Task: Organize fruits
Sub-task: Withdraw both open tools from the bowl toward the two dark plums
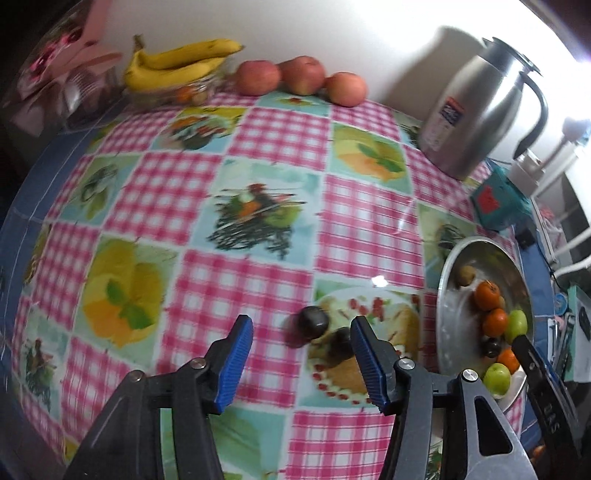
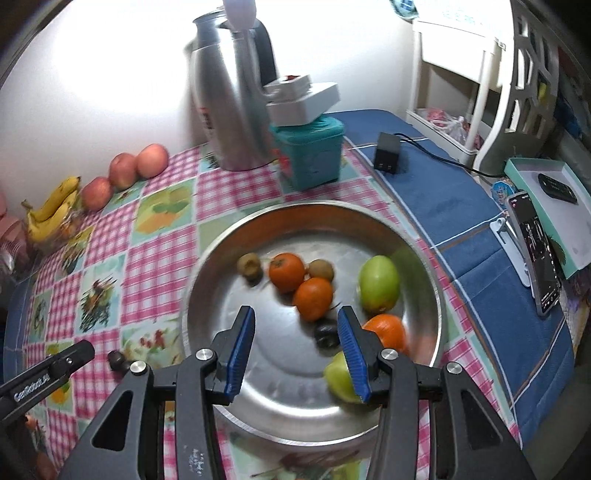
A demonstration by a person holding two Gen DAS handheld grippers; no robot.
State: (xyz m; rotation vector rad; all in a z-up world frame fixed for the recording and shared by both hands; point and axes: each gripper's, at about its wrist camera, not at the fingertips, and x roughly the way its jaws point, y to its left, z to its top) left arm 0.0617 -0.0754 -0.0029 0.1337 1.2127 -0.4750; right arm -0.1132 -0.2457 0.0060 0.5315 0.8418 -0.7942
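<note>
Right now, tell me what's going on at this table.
A person is sorting fruit with two hand-held grippers. The left gripper hangs open over two small dark fruits lying on the checkered tablecloth. The right gripper is open and empty above the metal pan, which holds oranges, green fruits and kiwis. Bananas and apples wait by the wall.

A plain white wall (image 1: 332,29) rises behind the surface (image 2: 458,206), which wears a blue cloth under a pink-checked, fruit-printed oilcloth (image 1: 266,140). Strong light glares on the wall (washing out its upper right). A white slatted shelf unit (image 2: 476,81) stands past the surface's far corner.
</note>
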